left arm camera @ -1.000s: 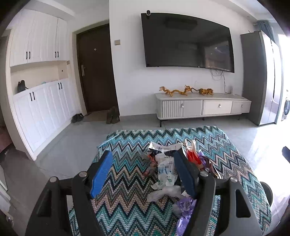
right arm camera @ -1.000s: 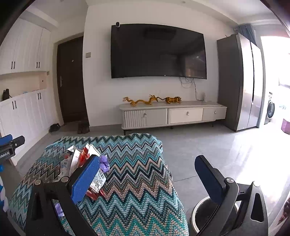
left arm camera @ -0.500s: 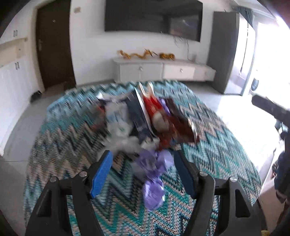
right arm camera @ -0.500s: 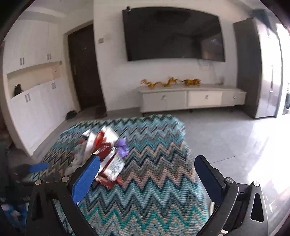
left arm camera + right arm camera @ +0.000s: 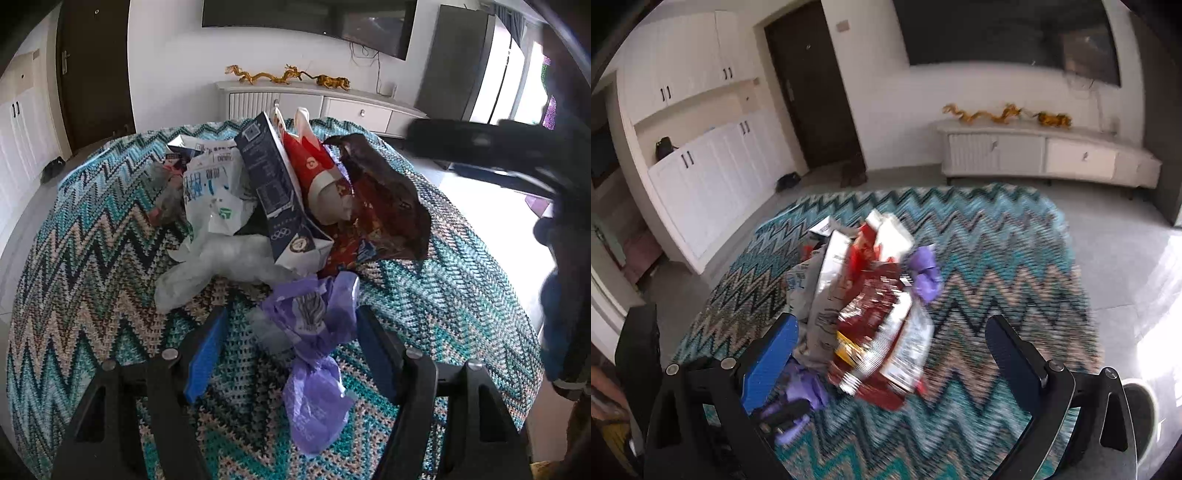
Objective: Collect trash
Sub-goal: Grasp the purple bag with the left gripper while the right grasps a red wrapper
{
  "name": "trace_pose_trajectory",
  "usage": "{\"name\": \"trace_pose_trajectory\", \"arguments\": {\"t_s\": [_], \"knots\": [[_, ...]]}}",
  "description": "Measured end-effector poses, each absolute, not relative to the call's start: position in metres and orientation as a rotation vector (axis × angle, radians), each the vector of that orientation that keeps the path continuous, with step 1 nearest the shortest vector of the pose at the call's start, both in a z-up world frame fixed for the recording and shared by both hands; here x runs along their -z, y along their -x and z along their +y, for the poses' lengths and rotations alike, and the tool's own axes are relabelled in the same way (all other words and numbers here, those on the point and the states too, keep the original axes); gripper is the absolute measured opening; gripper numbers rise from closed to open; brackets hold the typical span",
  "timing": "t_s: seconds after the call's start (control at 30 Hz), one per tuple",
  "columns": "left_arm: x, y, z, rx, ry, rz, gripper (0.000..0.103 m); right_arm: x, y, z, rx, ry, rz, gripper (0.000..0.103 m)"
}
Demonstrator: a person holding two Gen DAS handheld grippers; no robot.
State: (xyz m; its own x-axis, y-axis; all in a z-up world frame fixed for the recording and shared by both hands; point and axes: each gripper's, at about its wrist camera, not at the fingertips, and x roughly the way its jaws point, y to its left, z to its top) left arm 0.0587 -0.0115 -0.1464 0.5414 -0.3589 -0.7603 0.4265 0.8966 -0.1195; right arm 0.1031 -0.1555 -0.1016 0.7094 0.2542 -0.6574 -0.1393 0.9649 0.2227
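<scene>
A heap of trash lies in the middle of a surface covered by a zigzag-patterned cloth point(image 5: 92, 258) in teal, beige and dark tones. In the left wrist view the left gripper point(image 5: 290, 332) hangs low over the near edge of the heap with its jaws spread wide and nothing clamped; a crumpled purple plastic bag point(image 5: 314, 354) lies on the cloth between the two fingers, touching neither as far as can be seen. Beyond the bag sit a clear crinkled plastic wrap point(image 5: 221, 266), a white printed wrapper point(image 5: 210, 192), a dark blue carton point(image 5: 277, 192) standing tilted, a red and white packet point(image 5: 317, 173) and a dark red foil bag point(image 5: 384, 206), all pressed against each other. The right gripper's dark body shows blurred at the right edge of that view.

In the right wrist view the right gripper point(image 5: 890, 339) is also wide open and holds nothing; the red foil bag point(image 5: 879, 325) and a grey-white carton point(image 5: 827, 295) lie between its fingers, the picture smeared by motion. A white TV cabinet point(image 5: 1034, 155) with golden dragon figures point(image 5: 1004, 112) stands against the far wall, under a dark television point(image 5: 1004, 33)
</scene>
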Motion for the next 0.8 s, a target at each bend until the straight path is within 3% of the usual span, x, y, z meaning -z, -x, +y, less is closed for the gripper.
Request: {"name": "trace_pose_trajectory", "arguments": {"t_s": [0.13,0.27,0.37,0.43,0.5,0.53,0.8], "knots": [[0.152,-0.069,-0.013,0.486,-0.078,0.901,0.055,0.121,-0.125,-0.153,-0.214,-0.162,0.835,0.094],[0.152,-0.073,-0.014,0.500,-0.072,0.897,0.051,0.130,-0.126,-0.178,-0.195,-0.252,0.853,0.077],[0.152,-0.076,-0.016,0.504,-0.072,0.896,0.047,0.138,-0.128,-0.195,-0.198,-0.308,0.879,0.055],[0.152,-0.075,-0.017,0.507,-0.067,0.898,0.046,0.141,-0.129,-0.199,-0.198,-0.322,0.895,0.046],[0.150,-0.073,-0.017,0.507,-0.065,0.892,0.044,0.147,-0.130,-0.202,-0.210,-0.342,0.915,0.029],[0.149,-0.069,-0.015,0.508,-0.063,0.889,0.039,0.151,-0.129,-0.204,-0.218,-0.360,0.919,0.028],[0.125,-0.039,-0.008,0.530,-0.076,0.834,0.036,0.135,-0.096,-0.219,-0.234,-0.411,0.839,0.009]]}}
